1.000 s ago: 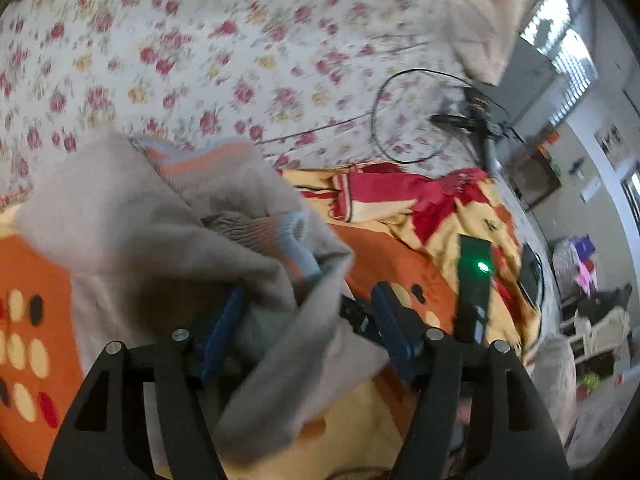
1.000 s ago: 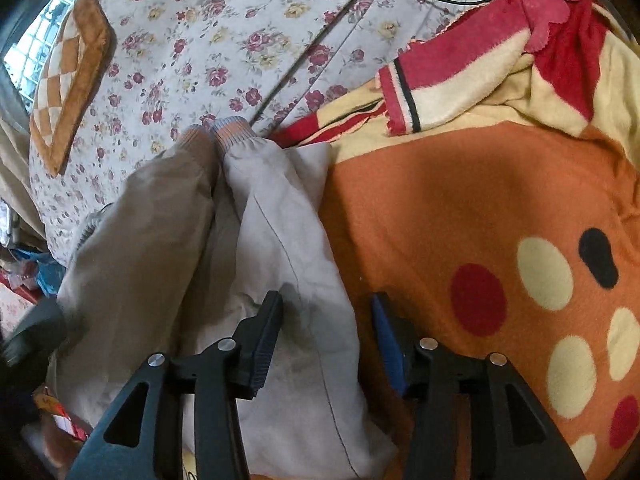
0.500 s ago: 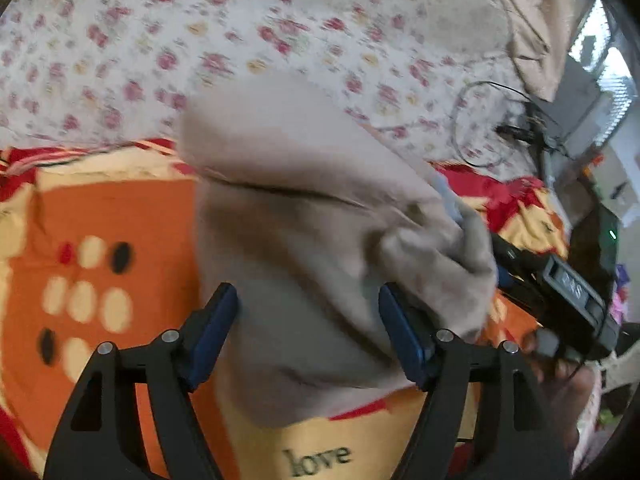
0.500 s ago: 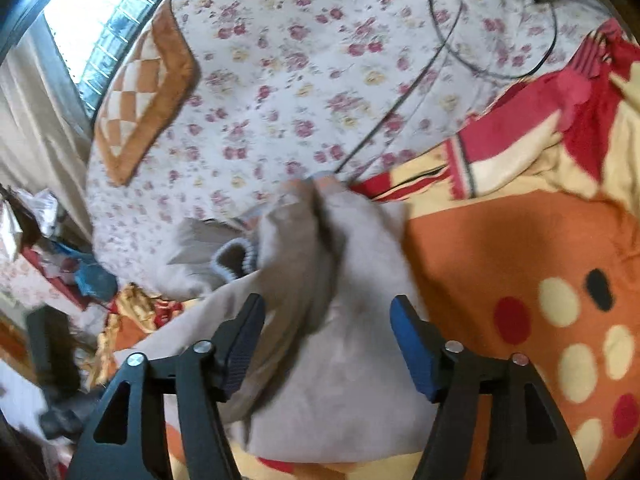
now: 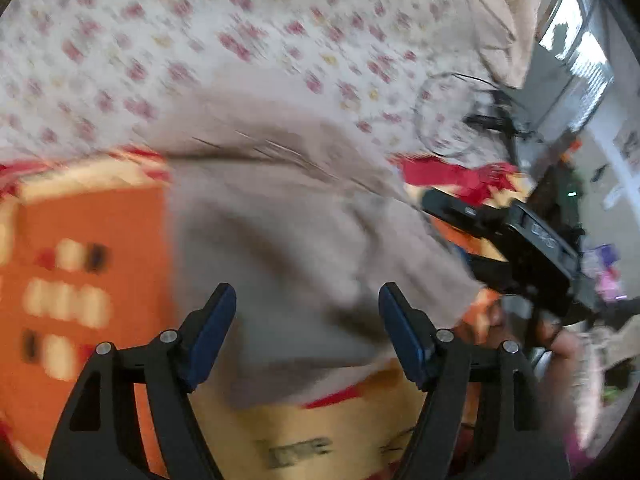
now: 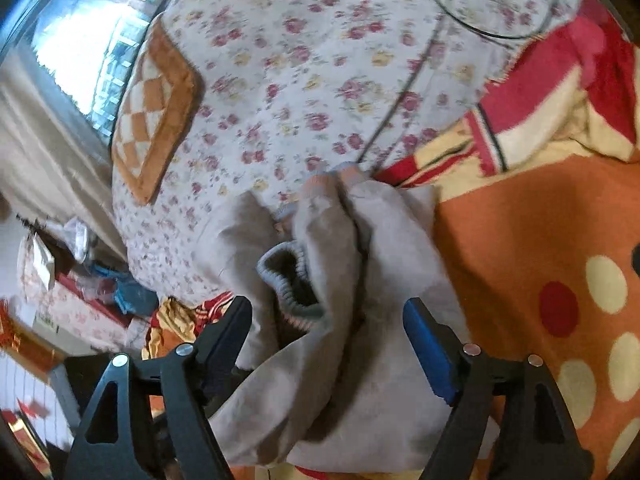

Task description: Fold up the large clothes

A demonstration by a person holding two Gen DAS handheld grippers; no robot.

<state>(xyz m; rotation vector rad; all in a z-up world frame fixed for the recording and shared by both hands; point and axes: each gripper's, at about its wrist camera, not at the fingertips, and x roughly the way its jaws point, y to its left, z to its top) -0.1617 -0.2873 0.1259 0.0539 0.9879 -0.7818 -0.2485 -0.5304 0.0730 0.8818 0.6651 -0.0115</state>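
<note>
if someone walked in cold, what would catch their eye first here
A crumpled beige fabric garment with ribbed striped cuffs lies in the middle, across a bright orange fleece blanket with cream and red dots on a floral bedsheet. The left gripper and the right gripper, whose jaws are opening, hover over it without pinching.

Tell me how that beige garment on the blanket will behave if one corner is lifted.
The beige garment probably hangs limp: it lies in soft creases. Its folded layers would likely slide apart, since nothing pins them. The ribbed cuff looks thicker and may dangle.
</note>
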